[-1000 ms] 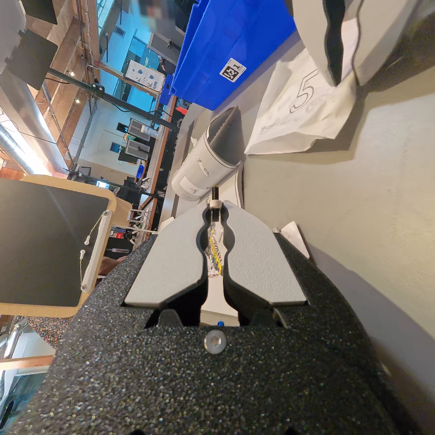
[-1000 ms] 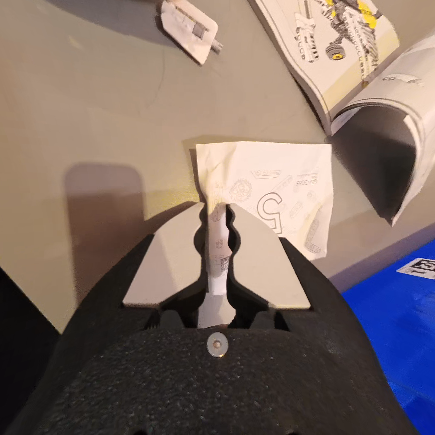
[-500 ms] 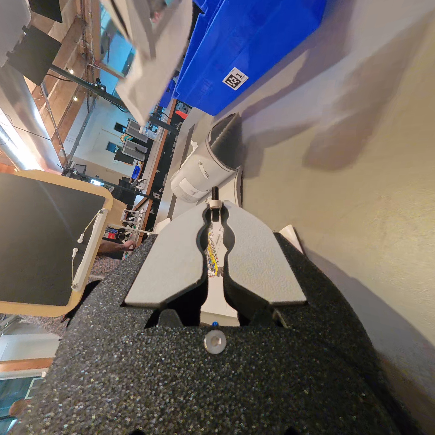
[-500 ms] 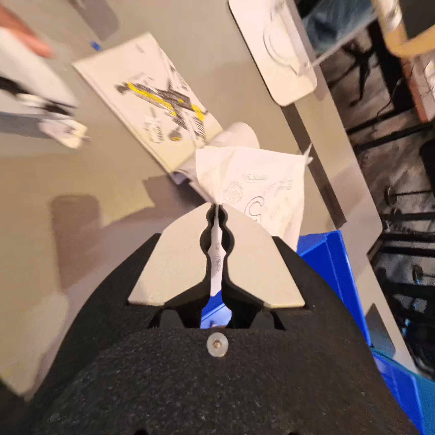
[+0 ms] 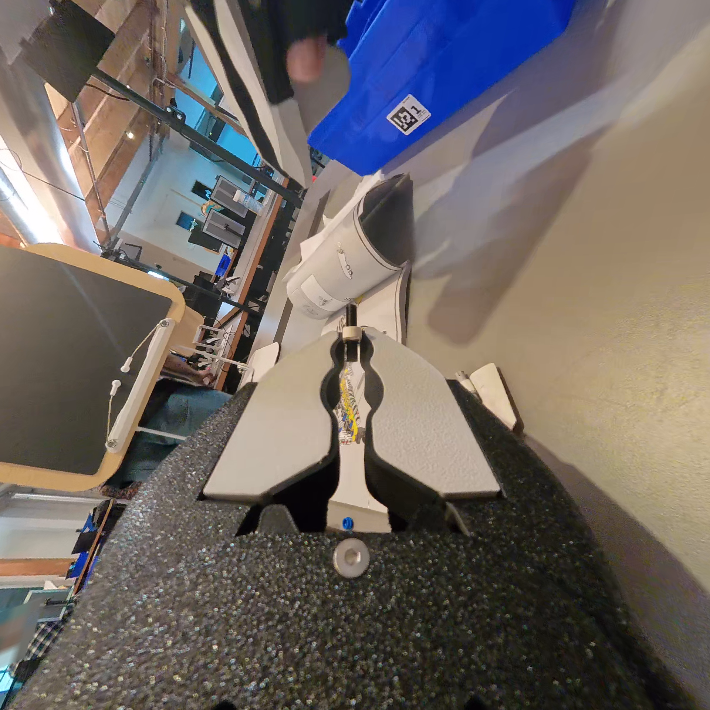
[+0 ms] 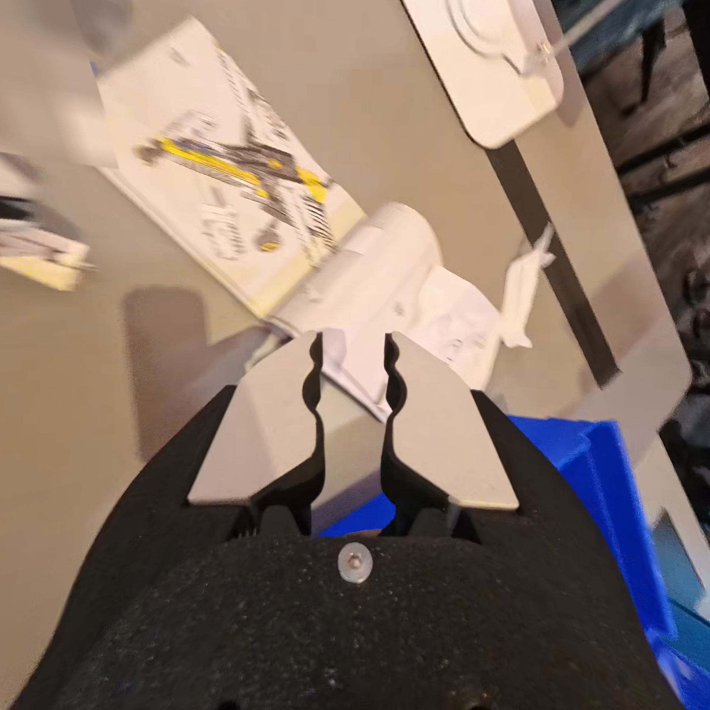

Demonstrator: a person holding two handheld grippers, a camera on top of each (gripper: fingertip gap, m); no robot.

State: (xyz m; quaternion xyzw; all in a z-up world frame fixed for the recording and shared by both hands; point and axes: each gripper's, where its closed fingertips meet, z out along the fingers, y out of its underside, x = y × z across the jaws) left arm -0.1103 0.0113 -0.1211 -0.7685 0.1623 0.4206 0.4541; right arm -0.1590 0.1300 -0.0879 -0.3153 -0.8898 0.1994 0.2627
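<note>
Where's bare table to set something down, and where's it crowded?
Free: the grey table left of the open booklet, toward the near edge, bare but for a shadow. Also the bare stretch between the booklet and the white tray. Crowded: around the booklet's curled pages, with a white paper bag beside them and the blue bin at the table's edge.

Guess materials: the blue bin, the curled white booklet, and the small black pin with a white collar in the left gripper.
Blue bin: likely moulded plastic; uniform saturated colour, smooth faintly glossy walls.
Curled white booklet: printed paper, matte; pages roll into a tube.
Small black pin with a white collar, pinched at the left gripper tips: probably plastic, though too small to be sure.
</note>
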